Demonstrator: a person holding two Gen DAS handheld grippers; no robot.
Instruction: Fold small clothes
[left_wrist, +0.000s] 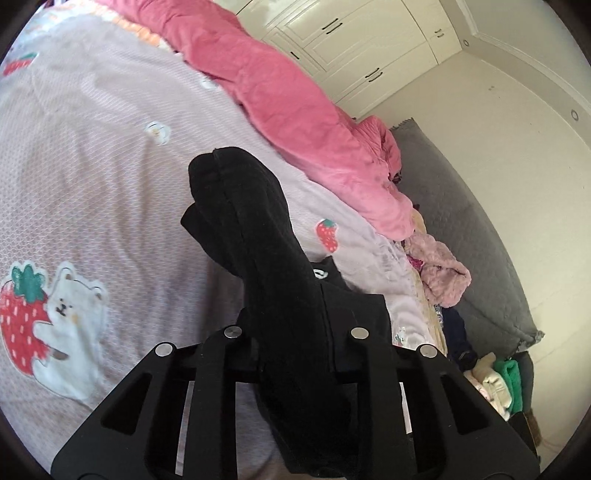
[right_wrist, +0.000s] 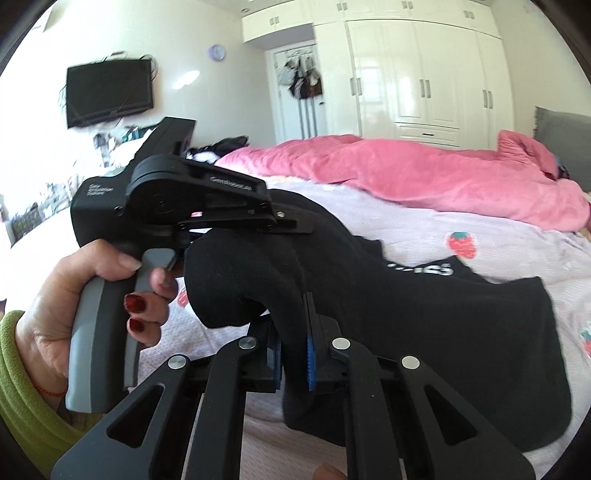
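The right gripper (right_wrist: 291, 354) was clenched on the black garment (right_wrist: 424, 314), and the left gripper (right_wrist: 295, 225) was closed on another edge. The garment was held partly above the bedsheet (right_wrist: 461, 225). No fold was finished; the folding seemed only begun.

Bright daylight, fisheye-warped edges, perhaps slight motion blur.

The black knit garment (right_wrist: 424, 314) lies on the lilac strawberry-print bedsheet (right_wrist: 480, 236), its near edge lifted between both grippers' jaws. Behind it a pink quilted duvet (right_wrist: 406, 170) is heaped along the bed; white panelled wardrobes (right_wrist: 424, 74) stand beyond.
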